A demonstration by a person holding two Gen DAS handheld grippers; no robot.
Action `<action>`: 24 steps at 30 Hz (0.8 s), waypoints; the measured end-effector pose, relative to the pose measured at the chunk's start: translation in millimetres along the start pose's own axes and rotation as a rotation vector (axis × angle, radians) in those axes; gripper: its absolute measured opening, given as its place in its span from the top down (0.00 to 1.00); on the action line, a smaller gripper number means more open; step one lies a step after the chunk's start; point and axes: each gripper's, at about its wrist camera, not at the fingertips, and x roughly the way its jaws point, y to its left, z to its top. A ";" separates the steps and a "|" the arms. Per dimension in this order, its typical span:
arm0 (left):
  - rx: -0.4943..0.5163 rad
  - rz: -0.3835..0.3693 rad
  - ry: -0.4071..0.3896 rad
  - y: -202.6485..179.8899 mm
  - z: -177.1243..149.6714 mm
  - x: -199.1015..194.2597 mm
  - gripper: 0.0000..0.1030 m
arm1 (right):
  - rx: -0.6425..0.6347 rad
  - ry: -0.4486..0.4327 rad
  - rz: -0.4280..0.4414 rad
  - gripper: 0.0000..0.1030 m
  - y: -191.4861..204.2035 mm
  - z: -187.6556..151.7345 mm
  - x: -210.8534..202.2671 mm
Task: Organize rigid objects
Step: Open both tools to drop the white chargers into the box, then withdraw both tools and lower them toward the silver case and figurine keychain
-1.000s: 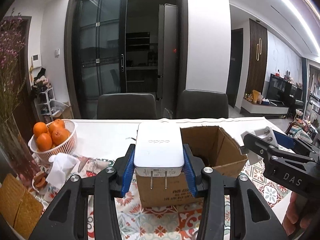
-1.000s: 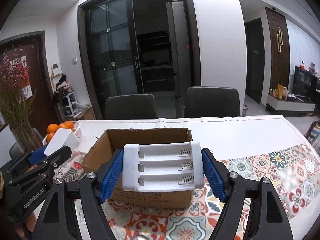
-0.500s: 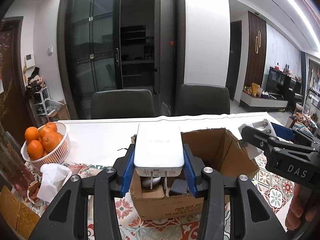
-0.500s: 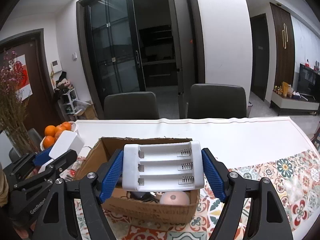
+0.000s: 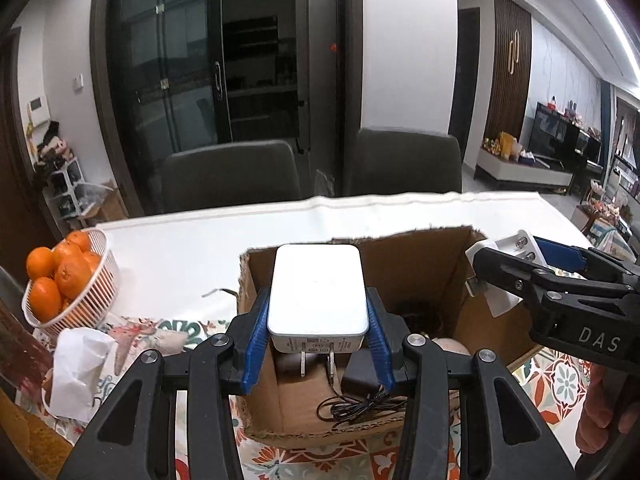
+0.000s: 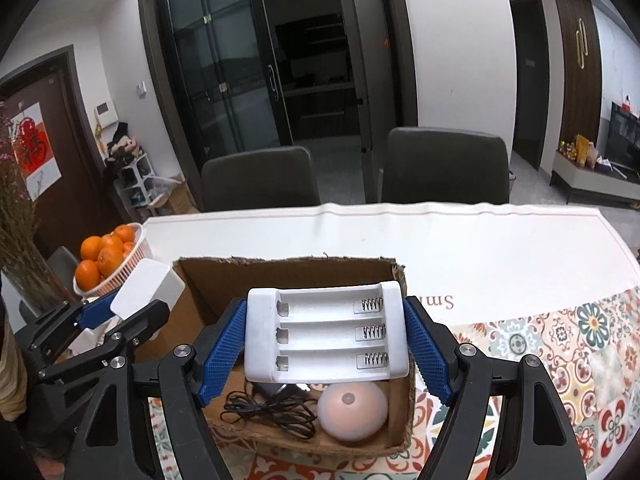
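Open brown cardboard box [image 6: 288,276] sits on the bench w/ a black cable and pinkish dome inside. Right claw [image 6: 326,346] grips the white plastic battery holder [image 6: 324,332], left claw [image 5: 316,330] grips the white plug-in charger [image 5: 318,292], both above the box. Imo lower each into a free spot before letting go.

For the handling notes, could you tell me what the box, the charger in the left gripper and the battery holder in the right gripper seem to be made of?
Box: brown corrugated cardboard, matte, with ragged torn rims. Charger: apparently smooth white hard plastic with a slight sheen, metal prongs underneath. Battery holder: white moulded plastic, coiled metal springs in its slots.
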 end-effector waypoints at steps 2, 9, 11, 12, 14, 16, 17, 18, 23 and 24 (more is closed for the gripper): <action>0.000 -0.008 0.020 -0.3 -0.8 6.0 0.57 | 0.007 0.018 0.011 0.25 -0.9 -0.9 5.8; 0.010 0.010 0.007 -1.7 -2.0 2.8 0.57 | 0.032 0.068 0.020 0.22 -6.5 -4.3 18.7; 0.016 0.019 -0.008 -2.8 -3.1 -2.1 0.57 | 0.041 0.066 0.016 0.22 -8.3 -6.9 17.3; 0.017 0.022 -0.013 -2.7 -3.8 -4.4 0.57 | 0.042 0.055 0.010 0.22 -8.5 -8.2 14.0; 0.013 0.023 -0.024 -2.2 -5.6 -10.3 0.57 | 0.032 0.029 -0.004 0.22 -6.3 -11.0 5.5; 0.006 0.032 -0.031 -0.6 -7.2 -16.3 0.57 | 0.024 0.013 -0.012 0.22 -4.5 -11.8 -2.1; 0.002 0.033 -0.039 -0.4 -8.5 -20.9 0.57 | 0.019 0.002 -0.018 0.22 -3.3 -12.7 -6.7; -0.001 0.033 -0.044 0.4 -9.4 -23.6 0.57 | 0.013 -0.009 -0.030 0.22 -1.6 -13.7 -12.0; 0.001 0.031 -0.069 -0.2 -16.2 -43.8 0.57 | -0.002 -0.050 -0.059 0.22 4.5 -17.9 -34.3; 0.001 0.033 -0.074 -0.2 -18.3 -47.9 0.57 | 0.000 -0.055 -0.059 0.22 5.2 -19.6 -39.0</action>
